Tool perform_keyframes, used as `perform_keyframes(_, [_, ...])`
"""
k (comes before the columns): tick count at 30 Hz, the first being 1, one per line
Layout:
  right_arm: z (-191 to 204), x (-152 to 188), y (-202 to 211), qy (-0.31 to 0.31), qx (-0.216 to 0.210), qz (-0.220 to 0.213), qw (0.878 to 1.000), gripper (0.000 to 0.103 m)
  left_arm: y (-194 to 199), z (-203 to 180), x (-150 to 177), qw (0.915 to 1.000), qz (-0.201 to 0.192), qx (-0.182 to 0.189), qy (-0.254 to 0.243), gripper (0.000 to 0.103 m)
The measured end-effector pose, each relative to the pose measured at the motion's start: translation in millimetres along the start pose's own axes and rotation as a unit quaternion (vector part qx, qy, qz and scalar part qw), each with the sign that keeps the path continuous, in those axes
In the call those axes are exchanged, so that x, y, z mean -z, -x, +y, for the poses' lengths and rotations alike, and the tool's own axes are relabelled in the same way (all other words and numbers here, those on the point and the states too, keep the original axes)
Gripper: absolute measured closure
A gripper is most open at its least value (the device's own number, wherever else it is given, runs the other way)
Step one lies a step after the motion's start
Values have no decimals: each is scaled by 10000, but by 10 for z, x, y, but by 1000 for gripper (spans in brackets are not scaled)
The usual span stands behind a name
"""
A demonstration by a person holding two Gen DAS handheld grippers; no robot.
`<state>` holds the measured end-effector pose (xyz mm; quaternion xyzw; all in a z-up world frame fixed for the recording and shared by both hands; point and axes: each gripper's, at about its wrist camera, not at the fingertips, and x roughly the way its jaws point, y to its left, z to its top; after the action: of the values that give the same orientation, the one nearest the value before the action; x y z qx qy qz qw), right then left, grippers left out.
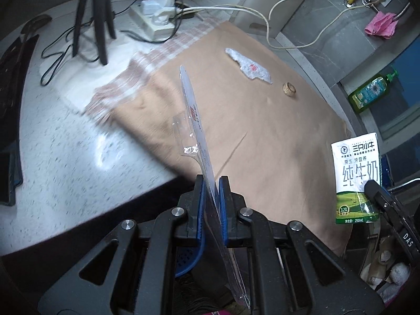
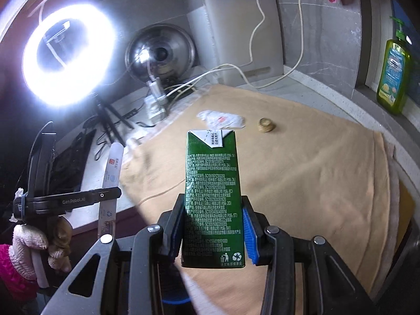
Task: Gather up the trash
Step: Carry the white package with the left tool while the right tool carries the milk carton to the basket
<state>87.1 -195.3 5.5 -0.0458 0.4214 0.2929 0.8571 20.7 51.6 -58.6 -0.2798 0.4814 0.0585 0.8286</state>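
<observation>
My left gripper [image 1: 210,183] is clamped tight on a flattened clear plastic package [image 1: 195,131], edge-on above the tan cloth [image 1: 262,144]. My right gripper [image 2: 212,225] squeezes the green milk carton [image 2: 212,197] upright (label facing me). Farther back on that cloth lie a crumpled wrapper [image 1: 249,65] and, just beside it, a cork [image 1: 289,89].
</observation>
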Motion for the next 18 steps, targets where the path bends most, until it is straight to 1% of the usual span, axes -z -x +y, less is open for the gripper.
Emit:
perform_keyframes(5, [343,280,62,-48,-94,58,9999,63,114,219,256,9999,122,59,-6,95])
perform_keyframes(11, [565,526,12,-189,-192,221,9994,63,211,336,550,9996,216,46,-198,95])
perform_keyframes(15, [721,690,-54,-197,-217,355,9989,63,210,365,763,9986,332,-15,-415,95])
perform_keyframes(18, [844,811,-120,-127,-168,461,9987,63,151,422,894,9978,493,2,-438,95])
